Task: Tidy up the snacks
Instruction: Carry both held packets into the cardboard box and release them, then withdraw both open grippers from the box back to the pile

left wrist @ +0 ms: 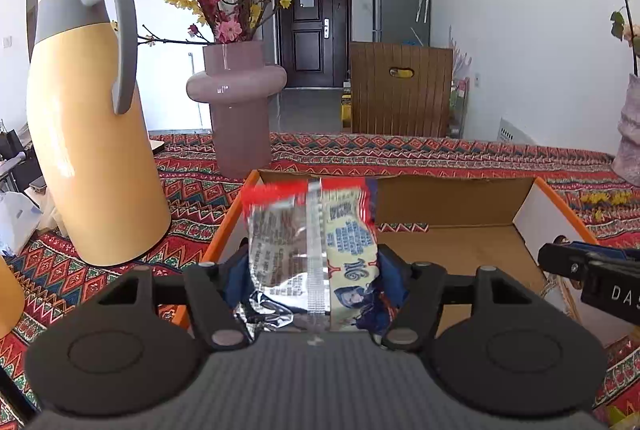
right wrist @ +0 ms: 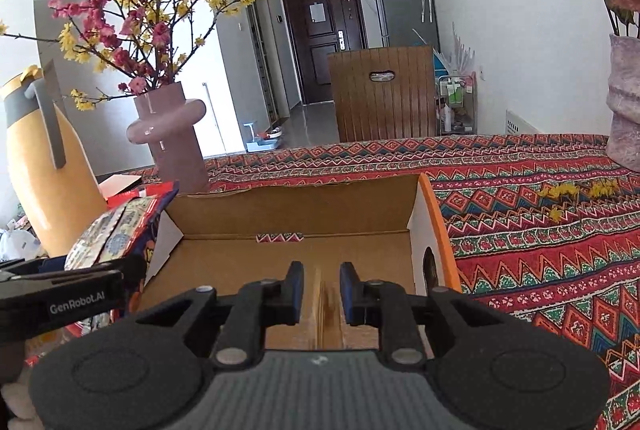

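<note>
My left gripper (left wrist: 314, 262) is shut on a snack packet (left wrist: 316, 254), silver, cream and blue with a red top edge, held upright over the left rim of an open cardboard box (left wrist: 460, 254) with orange edges. The packet (right wrist: 116, 234) and left gripper (right wrist: 80, 290) also show at the left of the right wrist view. My right gripper (right wrist: 320, 290) is open and empty, its blue pads apart above the inside of the box (right wrist: 300, 250). It shows at the right edge of the left wrist view (left wrist: 592, 274).
A yellow thermos jug (left wrist: 92, 125) stands left of the box on a red patterned tablecloth (right wrist: 540, 230). A mauve vase (left wrist: 236, 101) with pink and yellow blossoms stands behind the box. Another vase (right wrist: 624, 109) is at the far right. Fallen yellow petals (right wrist: 576, 191) lie on the cloth.
</note>
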